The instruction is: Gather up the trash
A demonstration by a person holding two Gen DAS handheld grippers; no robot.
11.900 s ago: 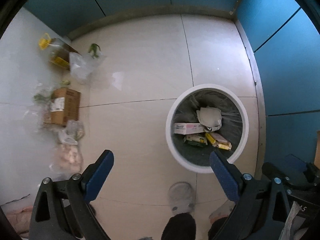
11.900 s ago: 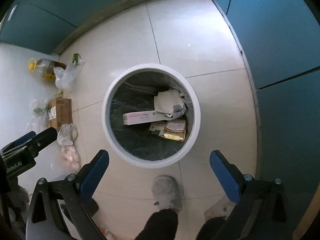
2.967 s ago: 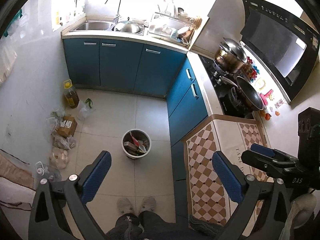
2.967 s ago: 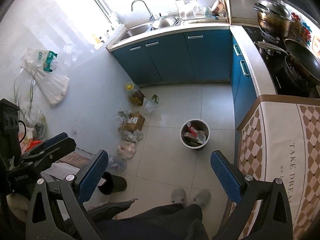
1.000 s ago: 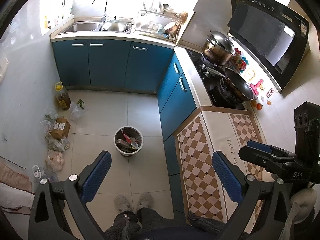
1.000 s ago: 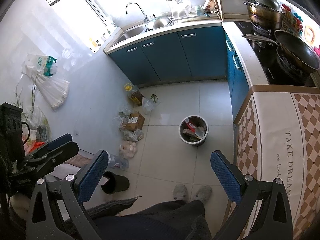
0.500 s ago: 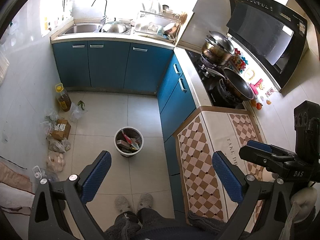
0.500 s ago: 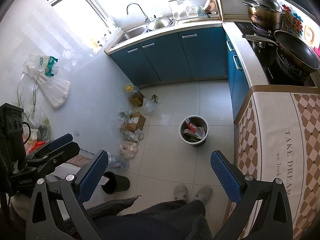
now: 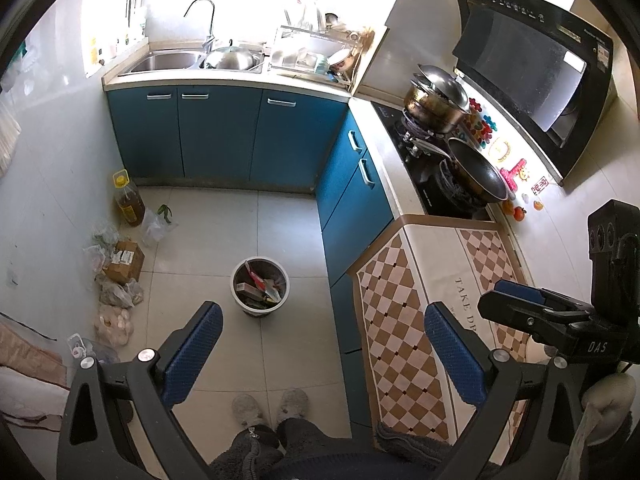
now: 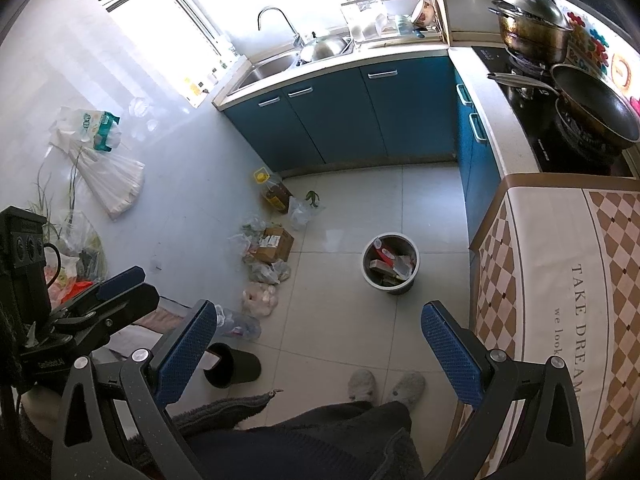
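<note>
Ahead of me, blue cabinet doors stand under a steel sink; a dark frying pan rests on the black hob.

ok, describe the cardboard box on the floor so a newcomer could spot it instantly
Start at the blue sink cabinets, then follow the white left wall towards the camera, past the yellow-capped oil bottle. The small brown cardboard box sits among clear plastic bags: the only rigid, square-edged item, with a white label.
</note>
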